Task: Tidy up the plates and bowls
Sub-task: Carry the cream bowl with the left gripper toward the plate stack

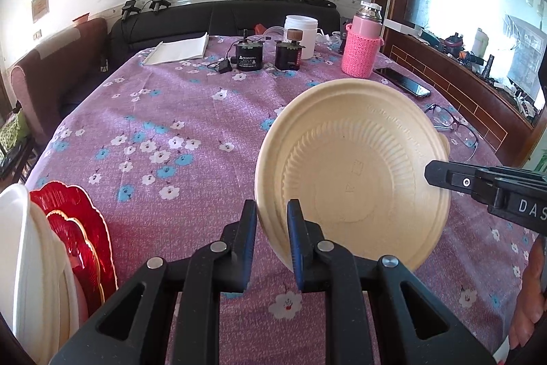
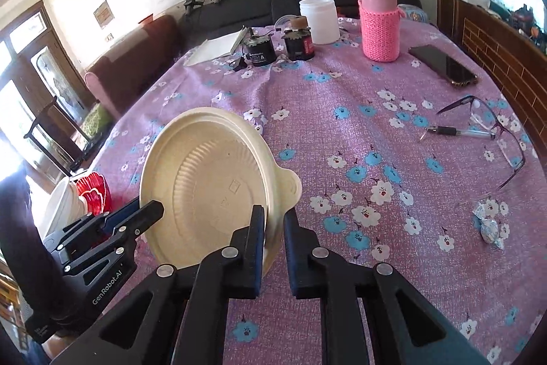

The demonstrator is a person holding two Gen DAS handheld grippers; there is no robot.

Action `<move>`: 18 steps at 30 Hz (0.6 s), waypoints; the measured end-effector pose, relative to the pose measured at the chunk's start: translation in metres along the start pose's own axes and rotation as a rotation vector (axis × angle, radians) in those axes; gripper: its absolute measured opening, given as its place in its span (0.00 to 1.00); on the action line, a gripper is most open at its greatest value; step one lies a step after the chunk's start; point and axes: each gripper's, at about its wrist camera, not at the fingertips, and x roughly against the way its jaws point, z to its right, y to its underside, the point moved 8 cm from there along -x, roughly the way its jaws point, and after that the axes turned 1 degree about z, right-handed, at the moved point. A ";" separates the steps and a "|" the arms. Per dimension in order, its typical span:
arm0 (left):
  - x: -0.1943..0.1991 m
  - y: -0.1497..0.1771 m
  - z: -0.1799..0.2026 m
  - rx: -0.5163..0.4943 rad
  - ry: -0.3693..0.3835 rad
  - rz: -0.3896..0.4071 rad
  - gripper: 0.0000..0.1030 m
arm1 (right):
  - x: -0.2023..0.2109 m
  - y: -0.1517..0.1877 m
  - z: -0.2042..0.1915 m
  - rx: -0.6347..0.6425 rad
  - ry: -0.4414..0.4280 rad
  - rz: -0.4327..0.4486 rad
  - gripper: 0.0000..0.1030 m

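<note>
A beige ribbed bowl (image 1: pixel 352 166) with a small tab on its rim hangs tilted above the purple flowered tablecloth. My left gripper (image 1: pixel 271 218) is shut on its near rim. My right gripper (image 2: pixel 274 224) is shut on the rim beside the tab, on the opposite side of the same bowl (image 2: pixel 208 187). Each gripper shows in the other's view: the right gripper (image 1: pixel 434 175) at the bowl's right edge, the left gripper (image 2: pixel 147 209) at its left edge. A red scalloped plate (image 1: pixel 78 228) (image 2: pixel 94 194) and stacked white bowls (image 1: pixel 24 262) (image 2: pixel 61 204) stand on edge at the left.
At the table's far end stand a pink-sleeved flask (image 2: pixel 379 26), a white jar (image 2: pixel 319 19), two dark jars (image 2: pixel 297 45) and a notebook (image 2: pixel 218 47). A phone (image 2: pixel 441 64), glasses (image 2: pixel 492 132), a pen (image 2: pixel 458 132) and a crumpled wrapper (image 2: pixel 489 224) lie on the right.
</note>
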 end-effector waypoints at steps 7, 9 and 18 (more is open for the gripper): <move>0.005 0.005 -0.003 0.001 0.010 0.001 0.17 | 0.004 0.005 -0.008 0.052 0.061 0.029 0.12; 0.005 0.006 -0.004 0.003 0.014 -0.001 0.17 | 0.003 0.008 -0.008 0.051 0.064 0.026 0.12; 0.010 0.007 -0.004 0.006 0.015 0.008 0.17 | 0.007 0.010 -0.013 0.060 0.073 0.034 0.12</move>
